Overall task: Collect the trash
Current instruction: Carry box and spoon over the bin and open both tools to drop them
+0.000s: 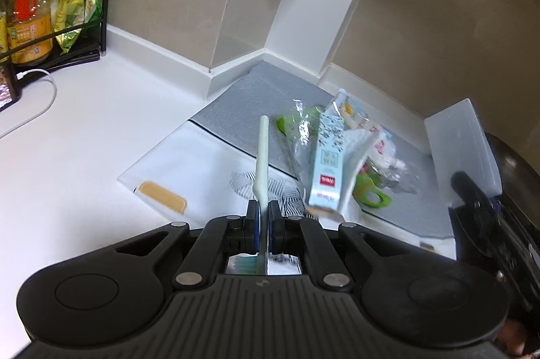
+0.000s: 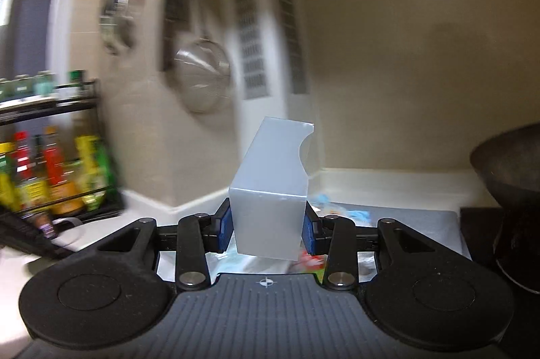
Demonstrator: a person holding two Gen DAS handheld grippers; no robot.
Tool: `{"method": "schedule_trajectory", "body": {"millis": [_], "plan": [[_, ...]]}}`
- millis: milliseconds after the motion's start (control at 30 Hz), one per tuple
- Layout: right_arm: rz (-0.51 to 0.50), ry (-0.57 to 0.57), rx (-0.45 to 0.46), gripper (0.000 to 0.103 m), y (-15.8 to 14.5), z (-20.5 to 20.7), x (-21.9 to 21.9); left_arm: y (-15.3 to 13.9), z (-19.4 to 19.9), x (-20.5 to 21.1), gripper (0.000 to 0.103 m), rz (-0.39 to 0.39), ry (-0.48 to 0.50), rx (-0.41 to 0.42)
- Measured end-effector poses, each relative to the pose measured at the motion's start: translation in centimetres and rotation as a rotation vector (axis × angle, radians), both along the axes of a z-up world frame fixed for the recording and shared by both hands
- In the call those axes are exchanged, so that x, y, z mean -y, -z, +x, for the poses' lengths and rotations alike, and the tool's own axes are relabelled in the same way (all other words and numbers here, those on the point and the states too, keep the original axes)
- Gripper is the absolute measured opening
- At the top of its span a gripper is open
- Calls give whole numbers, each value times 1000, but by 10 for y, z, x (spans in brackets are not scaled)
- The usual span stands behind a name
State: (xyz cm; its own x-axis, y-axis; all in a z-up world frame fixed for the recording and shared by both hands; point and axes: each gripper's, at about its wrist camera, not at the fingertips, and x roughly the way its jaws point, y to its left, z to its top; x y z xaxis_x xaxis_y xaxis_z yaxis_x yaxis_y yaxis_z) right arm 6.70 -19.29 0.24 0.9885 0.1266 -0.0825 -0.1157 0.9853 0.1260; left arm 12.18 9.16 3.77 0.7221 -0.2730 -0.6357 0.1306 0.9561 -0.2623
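Gleaming white, the counter (image 1: 84,122) carries a grey mat (image 1: 256,95). Right tongs (image 2: 268,225) clamp a translucent plastic box (image 2: 270,190), lifted at the pile's three o'clock. Wrapper pile (image 1: 337,156) lies at one o'clock from the left tongs (image 1: 262,220), which pinch a toothbrush (image 1: 261,153), handle pointing twelve o'clock. Nothing blocks, I'd say.

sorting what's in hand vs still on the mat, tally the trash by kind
toothbrush, in left gripper: 1
translucent box, in right gripper: 1
light blue carton on the mat: 1
clear wrapper pile, blurred, counted as one: 1
total: 4
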Motion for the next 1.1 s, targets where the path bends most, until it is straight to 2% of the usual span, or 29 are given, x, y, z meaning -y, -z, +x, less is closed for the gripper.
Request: {"method": "schedule_trajectory", "body": {"millis": [233, 433, 633, 800, 933, 1100], "plan": [[-54, -220, -84, 42, 22, -72, -34, 16, -66, -15, 4, 43, 12, -43], [-90, -327, -274, 42, 73, -103, -63, 62, -115, -24, 4, 66, 23, -137], [-147, -338, -454, 42, 134, -96, -86, 139, -130, -20, 4, 87, 23, -316], [-260, -333, -616, 42, 185, -81, -104, 199, -130, -8, 4, 160, 29, -413], [-315, -330, -716, 42, 217, -71, -112, 231, -131, -2, 4, 202, 51, -450], [-359, -325, -793, 42, 239, -64, -120, 257, -125, -5, 4, 227, 46, -496]]}}
